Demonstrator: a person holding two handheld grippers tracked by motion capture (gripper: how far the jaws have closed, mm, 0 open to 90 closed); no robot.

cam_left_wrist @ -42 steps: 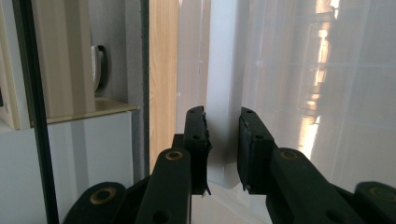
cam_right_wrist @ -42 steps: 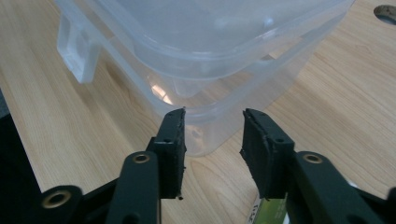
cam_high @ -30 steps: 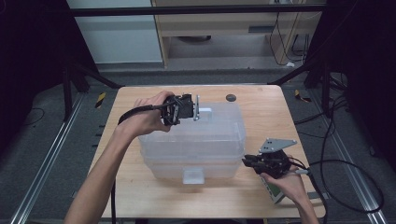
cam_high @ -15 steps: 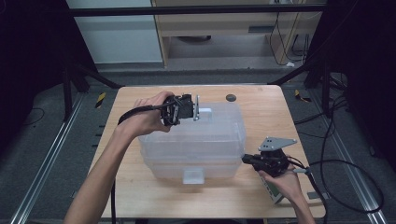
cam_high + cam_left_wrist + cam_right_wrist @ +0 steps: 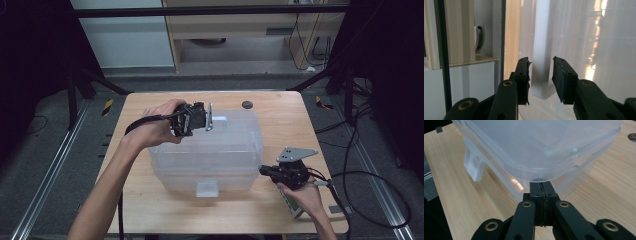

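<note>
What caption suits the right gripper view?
Shut right hand-held gripper tucked under the rim of a clear plastic box on a wooden table.

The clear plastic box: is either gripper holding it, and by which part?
Right gripper: fingers shut, tips at the clear plastic box's lid rim; a real grip cannot be told. Left gripper straddles the white latch, open, just been opening.

The box point(image 5: 210, 155) is made of translucent, smooth, glossy plastic. The table point(image 5: 280, 125) is seen as pale wood with a matt, fine grain. The jaws are matt black plastic with brass-coloured rivets.
</note>
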